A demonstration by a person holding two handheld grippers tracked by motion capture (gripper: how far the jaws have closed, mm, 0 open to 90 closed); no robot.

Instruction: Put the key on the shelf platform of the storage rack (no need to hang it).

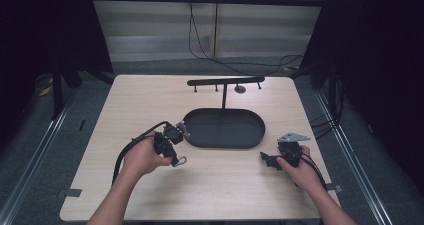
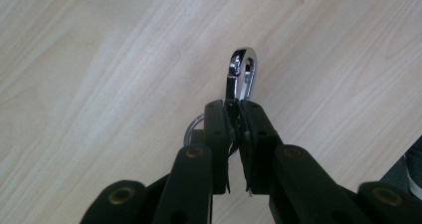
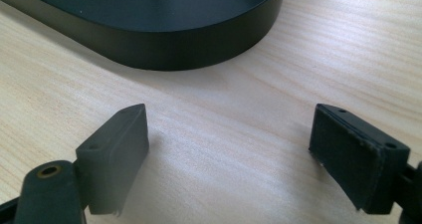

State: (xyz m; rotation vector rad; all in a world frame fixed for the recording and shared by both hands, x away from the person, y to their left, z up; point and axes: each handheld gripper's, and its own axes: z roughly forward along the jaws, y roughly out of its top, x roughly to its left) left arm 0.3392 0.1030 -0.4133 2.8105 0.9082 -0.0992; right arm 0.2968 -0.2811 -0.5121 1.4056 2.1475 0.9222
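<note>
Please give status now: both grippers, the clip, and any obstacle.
Left gripper shut on chrome snap hook, key ring attached. Right gripper open, nothing held, beside black oval tray. Nothing in the way.

We look down from high up at the table [image 1: 150, 100]; two close cameras see its wood too.

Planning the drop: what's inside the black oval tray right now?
The tray holds a thin upright post rising from its floor, carrying a crossbar; otherwise it looks bare. The near wall hides the floor in the right gripper view.
</note>
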